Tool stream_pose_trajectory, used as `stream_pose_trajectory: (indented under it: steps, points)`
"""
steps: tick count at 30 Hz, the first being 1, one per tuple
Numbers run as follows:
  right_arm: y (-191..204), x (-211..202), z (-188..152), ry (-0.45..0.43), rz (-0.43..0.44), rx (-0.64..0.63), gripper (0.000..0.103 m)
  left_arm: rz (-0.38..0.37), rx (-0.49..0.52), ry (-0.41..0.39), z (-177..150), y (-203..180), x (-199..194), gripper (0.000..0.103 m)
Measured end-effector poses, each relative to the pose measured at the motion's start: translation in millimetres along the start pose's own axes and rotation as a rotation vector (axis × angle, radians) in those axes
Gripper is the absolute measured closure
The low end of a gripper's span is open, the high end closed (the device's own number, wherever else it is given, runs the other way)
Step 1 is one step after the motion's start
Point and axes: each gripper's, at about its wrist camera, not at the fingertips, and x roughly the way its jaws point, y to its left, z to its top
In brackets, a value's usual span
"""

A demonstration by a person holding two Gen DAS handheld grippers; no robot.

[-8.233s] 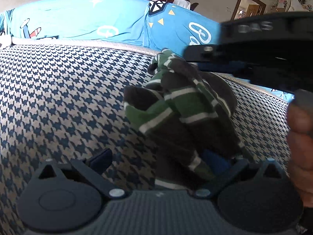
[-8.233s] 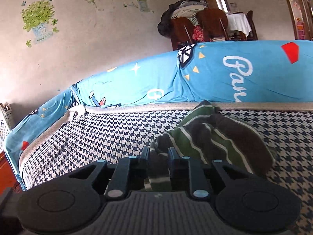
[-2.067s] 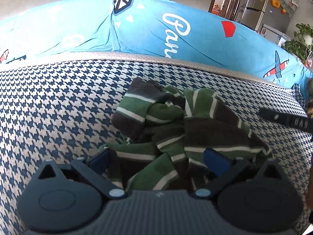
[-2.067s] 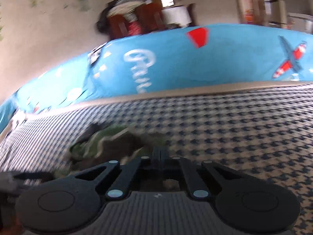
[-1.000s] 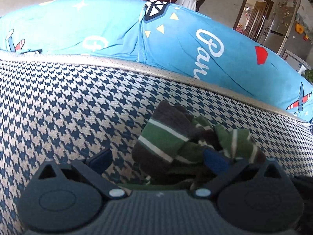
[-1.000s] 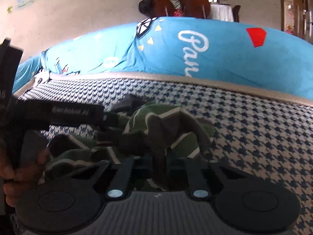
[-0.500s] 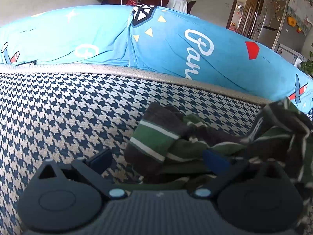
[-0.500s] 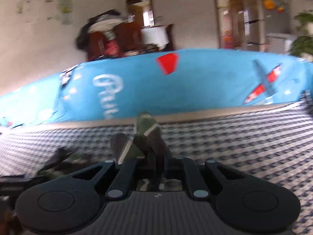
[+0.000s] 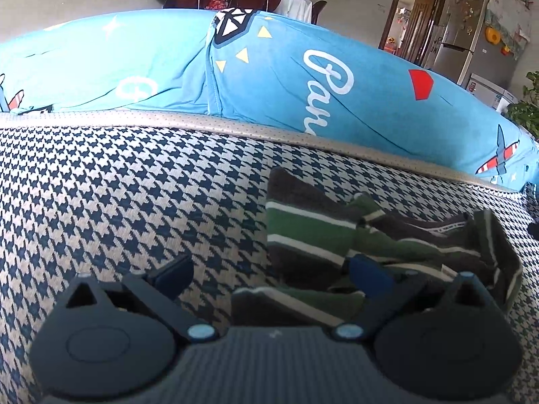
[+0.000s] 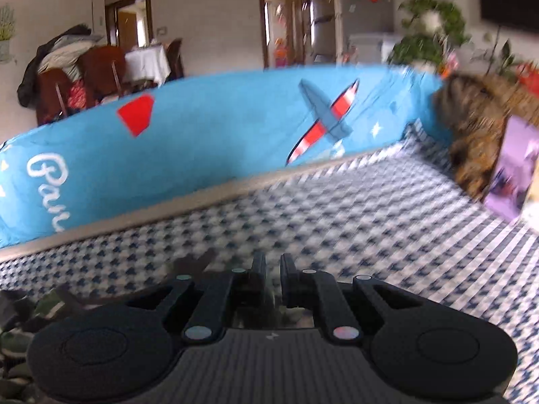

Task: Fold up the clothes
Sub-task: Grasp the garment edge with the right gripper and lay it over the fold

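Houndstooth blue-and-cream sofa seat (image 9: pixel 128 195) underfoot of both cameras. Left claw (image 9: pixel 269 274) spread wide, low over the seat, its right finger (image 9: pixel 369 274) on the crumpled green, dark-grey and white striped garment (image 9: pixel 310 232); nothing pinched. Right claw (image 10: pixel 272 277) nearly closed; dark cloth seems caught between its tips, blurred. Behind, bright blue printed sofa back cover (image 9: pixel 269 77).
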Motion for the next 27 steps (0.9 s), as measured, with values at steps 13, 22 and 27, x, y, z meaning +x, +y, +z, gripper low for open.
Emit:
stream_pose_trajectory:
  steps: [13,22,27]
  points:
    - [23.2,-1.5,-9.7,0.035,0.267,-0.049,0.072,-0.041,0.096,0.039,-13.7,-19.9,3.1,0.000]
    - [52.7,4.7,-18.6,0.104,0.474,-0.080,0.070,-0.043,0.143,0.079,-22.3,-29.7,9.1,0.000]
    - [83.5,8.6,-27.5,0.136,0.562,-0.159,0.065,-0.052,0.120,0.087,-20.6,-25.0,10.0,0.000]
